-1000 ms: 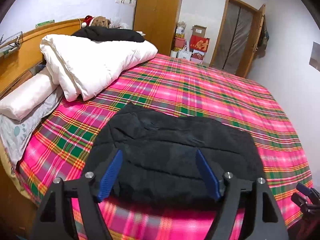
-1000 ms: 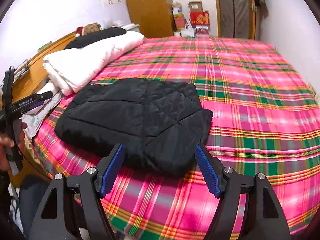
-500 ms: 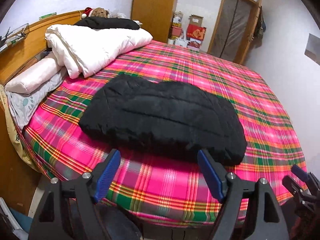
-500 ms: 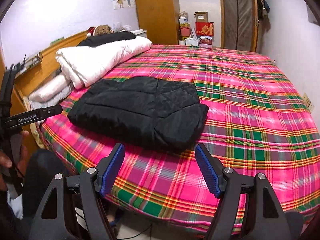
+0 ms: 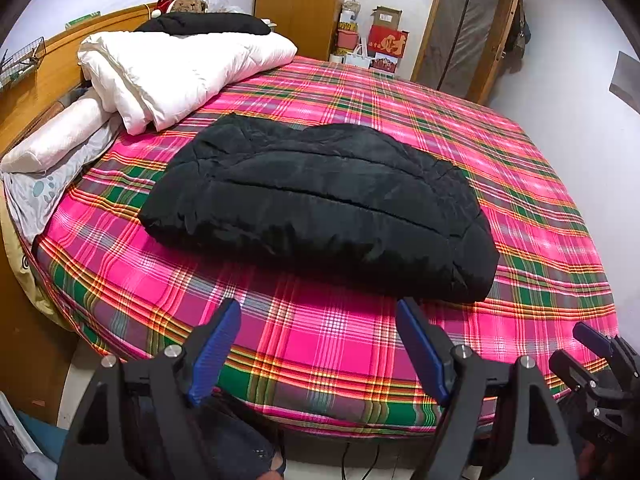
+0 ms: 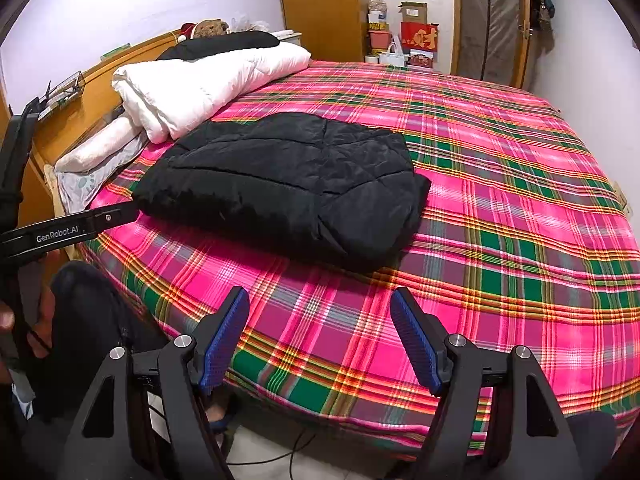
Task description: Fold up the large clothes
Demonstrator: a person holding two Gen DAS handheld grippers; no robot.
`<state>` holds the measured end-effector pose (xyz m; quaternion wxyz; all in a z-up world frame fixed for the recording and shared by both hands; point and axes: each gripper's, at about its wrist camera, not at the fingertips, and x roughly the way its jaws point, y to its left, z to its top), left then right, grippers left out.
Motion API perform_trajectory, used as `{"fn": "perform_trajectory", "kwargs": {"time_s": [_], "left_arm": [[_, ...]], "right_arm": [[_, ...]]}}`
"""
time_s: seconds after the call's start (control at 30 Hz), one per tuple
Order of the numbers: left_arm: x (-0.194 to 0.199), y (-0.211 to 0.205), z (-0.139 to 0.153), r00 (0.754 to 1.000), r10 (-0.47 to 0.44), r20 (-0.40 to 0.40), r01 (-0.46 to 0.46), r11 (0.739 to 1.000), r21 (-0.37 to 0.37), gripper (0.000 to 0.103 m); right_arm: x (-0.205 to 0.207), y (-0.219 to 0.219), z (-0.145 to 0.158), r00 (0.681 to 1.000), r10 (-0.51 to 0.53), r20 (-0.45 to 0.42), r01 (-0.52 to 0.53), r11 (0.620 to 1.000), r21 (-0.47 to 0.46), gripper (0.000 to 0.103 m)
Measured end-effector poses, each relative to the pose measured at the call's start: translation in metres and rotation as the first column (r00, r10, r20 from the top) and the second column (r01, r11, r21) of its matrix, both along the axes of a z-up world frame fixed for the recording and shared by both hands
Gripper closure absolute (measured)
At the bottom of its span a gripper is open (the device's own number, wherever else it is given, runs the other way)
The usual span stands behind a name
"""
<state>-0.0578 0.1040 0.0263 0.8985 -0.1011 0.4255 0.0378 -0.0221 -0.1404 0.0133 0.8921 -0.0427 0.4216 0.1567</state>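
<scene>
A black quilted jacket (image 5: pixel 320 204) lies folded into a thick rectangle on the pink plaid bed (image 5: pixel 320 340); it also shows in the right wrist view (image 6: pixel 288 184). My left gripper (image 5: pixel 320 348) is open and empty, held off the bed's near edge, well short of the jacket. My right gripper (image 6: pixel 320 336) is open and empty too, at the near edge of the bed (image 6: pixel 520 240), to the right of the jacket. The left gripper's body (image 6: pixel 60 232) shows at the left of the right wrist view, and the right gripper (image 5: pixel 596 364) at the far right of the left wrist view.
A folded white duvet (image 5: pixel 176 72) and a pillow (image 5: pixel 56 136) lie along the wooden headboard (image 5: pixel 32 80) on the left. A wardrobe (image 5: pixel 300 4), boxes (image 5: pixel 384 44) and a door (image 5: pixel 464 32) stand beyond the bed. A cable (image 6: pixel 280 456) lies on the floor below.
Both grippers have pulled back and away from the jacket, from right over it to off the bed's near edge. The jacket stays folded and still.
</scene>
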Motion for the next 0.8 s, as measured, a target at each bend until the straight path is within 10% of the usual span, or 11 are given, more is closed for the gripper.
{"fn": "perform_trajectory", "kwargs": {"time_s": [0.8], "left_arm": [[0.0025, -0.0027, -0.0021, 1.000, -0.005, -0.007, 0.005, 1.000, 0.013, 0.022]], "right_arm": [[0.0021, 0.0027, -0.0030, 1.000, 0.000, -0.019, 0.000, 1.000, 0.003, 0.030]]}}
